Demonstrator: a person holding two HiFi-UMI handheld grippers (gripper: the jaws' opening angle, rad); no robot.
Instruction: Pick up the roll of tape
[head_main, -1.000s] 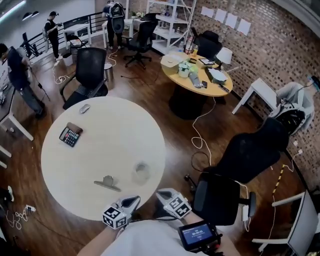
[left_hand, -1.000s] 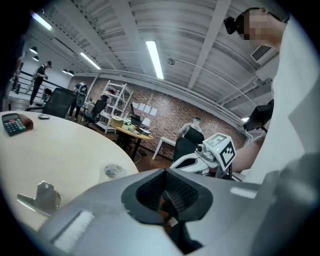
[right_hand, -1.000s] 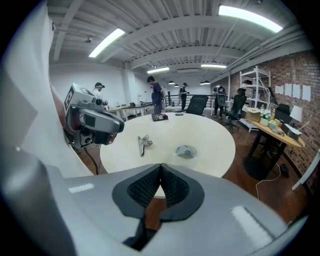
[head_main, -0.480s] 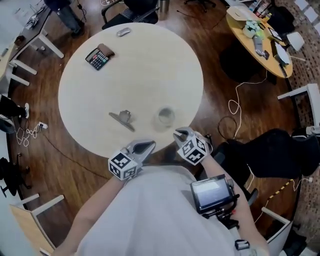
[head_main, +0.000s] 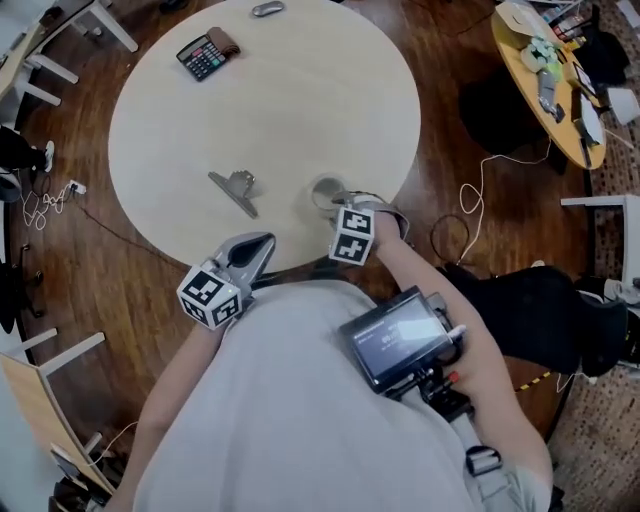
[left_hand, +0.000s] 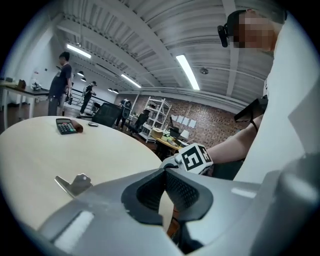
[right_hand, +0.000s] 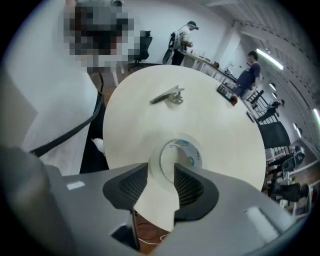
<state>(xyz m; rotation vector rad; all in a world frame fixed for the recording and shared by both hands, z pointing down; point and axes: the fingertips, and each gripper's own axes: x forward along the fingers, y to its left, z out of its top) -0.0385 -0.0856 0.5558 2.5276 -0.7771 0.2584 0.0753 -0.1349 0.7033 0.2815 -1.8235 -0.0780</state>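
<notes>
The roll of tape (head_main: 326, 191), pale and translucent with a printed core, lies flat near the front edge of the round cream table (head_main: 300, 90). My right gripper (head_main: 340, 202) points steeply down over it. In the right gripper view the roll (right_hand: 181, 155) sits just past the fingertips, its near wall in the gap of my right gripper (right_hand: 164, 175). The jaws are opening and the pads do not press on the roll. My left gripper (head_main: 262, 244) hangs at the table's front edge, left of the roll, with its tips together and nothing held (left_hand: 165, 172).
A metal clip (head_main: 235, 188) lies left of the roll. A calculator (head_main: 205, 55) and a mouse (head_main: 268, 9) sit at the table's far side. A black office chair (head_main: 530, 300) stands to my right, an oval wooden table (head_main: 545, 80) beyond it.
My right gripper has swung forward and down over the roll, rolled about its axis and opened its jaws. The left gripper shifted a little to the left. The head view has tipped further down.
</notes>
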